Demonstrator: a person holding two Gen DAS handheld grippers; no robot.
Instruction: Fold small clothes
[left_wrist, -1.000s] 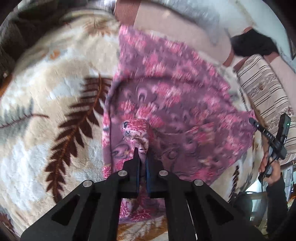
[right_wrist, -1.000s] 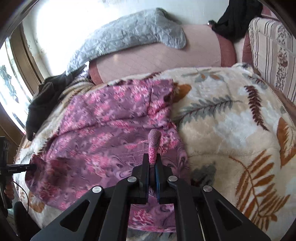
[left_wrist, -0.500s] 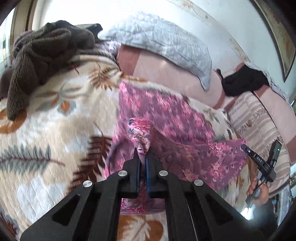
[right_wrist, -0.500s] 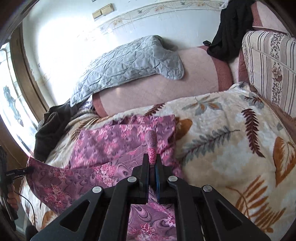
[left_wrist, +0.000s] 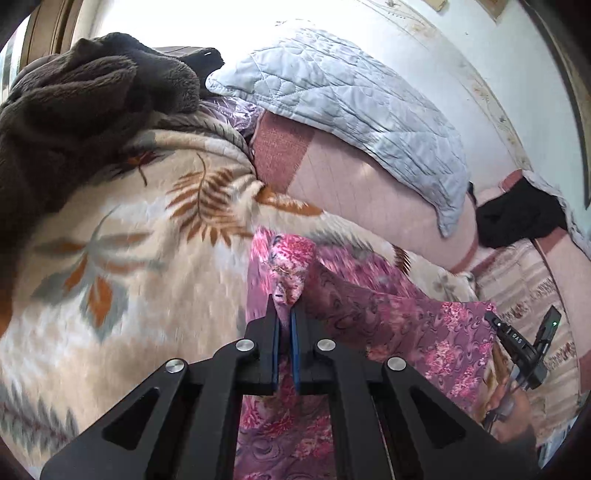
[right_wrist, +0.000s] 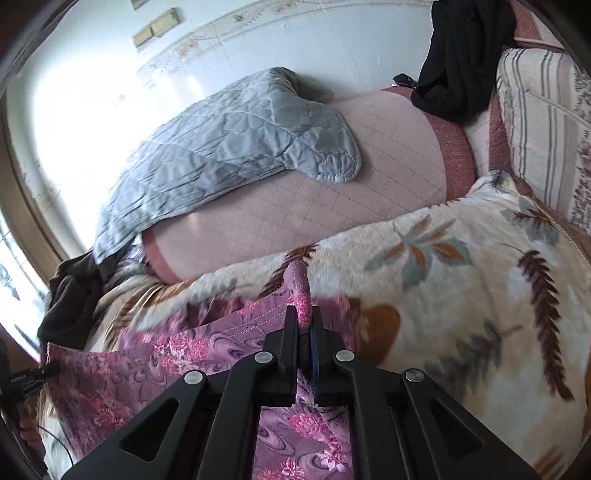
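— Pink floral garment (left_wrist: 388, 314), where is it sitting?

— Near the front edge of the leaf-print blanket (left_wrist: 129, 258), partly lifted off it. The left gripper (left_wrist: 284, 317) has its fingers pressed together on a bunched corner of the cloth, which pokes up past the fingertips.

— And the other side?

— Same story. The right gripper (right_wrist: 303, 321) pinches a rolled fold of the garment (right_wrist: 166, 362), a narrow pink tip standing above its closed fingers. Between the two grips the fabric stretches taut as a sheet; in the left wrist view the right gripper (left_wrist: 524, 350) shows at the cloth's far corner.

— What lies beyond the cloth?

— More blanket (right_wrist: 461, 295), cream with brown and grey leaves, running to its back edge. Behind that a pink quilted bolster (right_wrist: 332, 192) lies along the wall, with a grey quilted cover (right_wrist: 229, 147) draped over it.

— Anything at the sides?

— A dark brown fleece (left_wrist: 74, 110) is heaped at the blanket's far left corner. On the right, a striped cushion (right_wrist: 543, 122) stands beside the blanket, and a black garment (right_wrist: 461, 55) hangs above the bolster's right end.
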